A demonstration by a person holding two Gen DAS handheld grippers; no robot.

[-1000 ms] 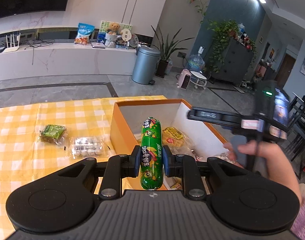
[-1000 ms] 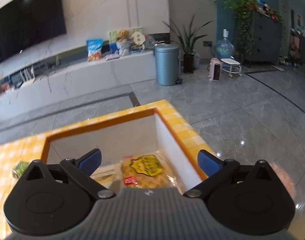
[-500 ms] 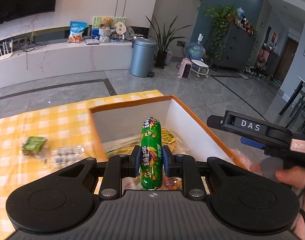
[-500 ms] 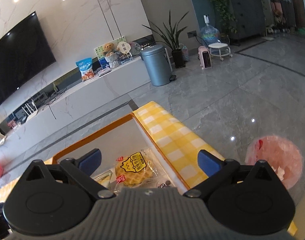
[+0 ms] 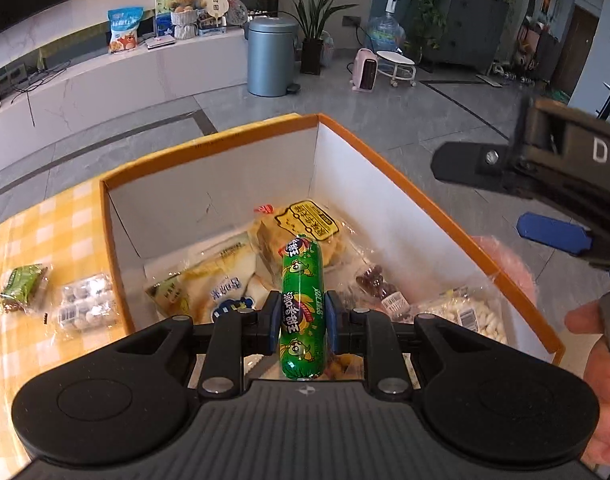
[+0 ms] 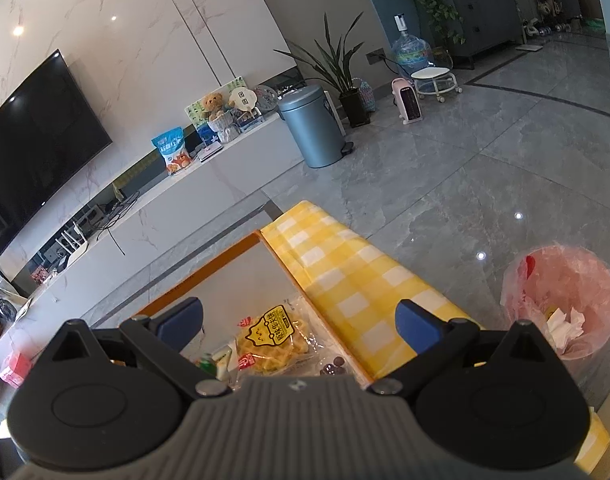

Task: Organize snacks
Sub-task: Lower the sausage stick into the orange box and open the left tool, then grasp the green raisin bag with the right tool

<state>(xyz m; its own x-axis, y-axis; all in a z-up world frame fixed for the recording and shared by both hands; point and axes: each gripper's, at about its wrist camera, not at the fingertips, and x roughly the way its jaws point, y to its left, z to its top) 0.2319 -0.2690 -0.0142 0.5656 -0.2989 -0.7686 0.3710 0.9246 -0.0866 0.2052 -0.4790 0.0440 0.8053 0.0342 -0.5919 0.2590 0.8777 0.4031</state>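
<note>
Orange-rimmed box (image 5: 405, 184) lies beneath left tongs (image 5: 301, 316) clamping green sausage (image 5: 302, 280).

glossy plastic sausage wrapper (image 5: 302, 292), matt cardboard box (image 5: 209, 196)

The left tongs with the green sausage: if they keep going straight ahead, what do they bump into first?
Probably the snack packets in the orange box, most likely the yellow waffle pack just ahead of the green sausage that the left tongs hold. Depth is unclear.

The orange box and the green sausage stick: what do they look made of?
Orange box: likely cardboard, matte white inside, with thin, straight folded walls. Green sausage stick, clamped in the left gripper: glossy printed plastic film, judging by its sheen and pinched end.
</note>
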